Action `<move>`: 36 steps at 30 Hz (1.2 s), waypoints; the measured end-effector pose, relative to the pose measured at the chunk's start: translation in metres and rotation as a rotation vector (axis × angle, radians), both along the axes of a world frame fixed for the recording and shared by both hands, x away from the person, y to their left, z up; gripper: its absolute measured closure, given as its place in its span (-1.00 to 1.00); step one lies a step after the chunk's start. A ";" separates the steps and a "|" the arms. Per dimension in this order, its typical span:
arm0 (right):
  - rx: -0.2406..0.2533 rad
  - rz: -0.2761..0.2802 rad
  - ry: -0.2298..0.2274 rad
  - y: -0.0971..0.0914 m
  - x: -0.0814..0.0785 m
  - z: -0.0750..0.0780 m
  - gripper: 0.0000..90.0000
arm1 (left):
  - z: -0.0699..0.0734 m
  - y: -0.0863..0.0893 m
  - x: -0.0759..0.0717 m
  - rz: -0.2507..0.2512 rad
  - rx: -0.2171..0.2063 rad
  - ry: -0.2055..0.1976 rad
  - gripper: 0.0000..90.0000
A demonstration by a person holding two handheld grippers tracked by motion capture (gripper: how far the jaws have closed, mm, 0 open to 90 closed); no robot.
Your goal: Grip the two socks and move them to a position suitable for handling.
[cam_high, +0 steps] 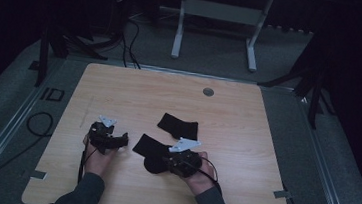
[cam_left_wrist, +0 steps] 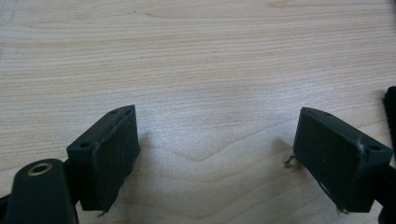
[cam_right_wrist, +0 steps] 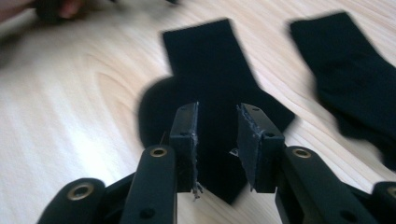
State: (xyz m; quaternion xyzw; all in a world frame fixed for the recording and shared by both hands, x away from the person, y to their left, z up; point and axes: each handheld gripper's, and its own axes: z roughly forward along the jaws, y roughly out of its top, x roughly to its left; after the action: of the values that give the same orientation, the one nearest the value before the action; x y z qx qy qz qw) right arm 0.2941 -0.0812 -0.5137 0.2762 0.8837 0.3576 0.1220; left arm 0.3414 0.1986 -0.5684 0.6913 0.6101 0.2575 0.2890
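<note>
Right gripper view | right tool narrowly spread, astride near sock | soft, light, limp | pinch its edge

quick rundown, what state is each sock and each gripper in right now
near sock: lying flat on the table, under the right gripper's jaws
far sock: lying flat, untouched
left gripper: open wide, holding nothing
right gripper: partly closed over the near sock, a gap between the pads
</note>
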 end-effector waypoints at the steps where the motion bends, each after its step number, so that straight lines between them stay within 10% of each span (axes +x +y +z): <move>1: -0.008 0.030 0.003 0.012 -0.001 -0.001 0.60 | 0.000 0.000 0.000 0.000 0.000 0.000 -0.67; 16: -0.113 0.101 0.084 0.057 -0.001 -0.034 0.55 | 0.000 0.000 0.000 0.000 0.000 0.000 -0.67; 27: -0.148 0.120 0.043 0.059 -0.011 -0.035 0.90 | 0.000 0.000 0.000 0.000 0.000 0.000 -0.67; 36: -0.030 0.121 0.121 0.053 -0.017 -0.027 0.92 | 0.000 0.000 0.000 -0.001 0.000 0.001 -0.67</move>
State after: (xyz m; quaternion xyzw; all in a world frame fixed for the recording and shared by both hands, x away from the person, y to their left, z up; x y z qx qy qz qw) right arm 0.2773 -0.0284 -0.5404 0.2417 0.9099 0.3334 0.0507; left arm 0.3414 0.1987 -0.5684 0.6916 0.6099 0.2572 0.2890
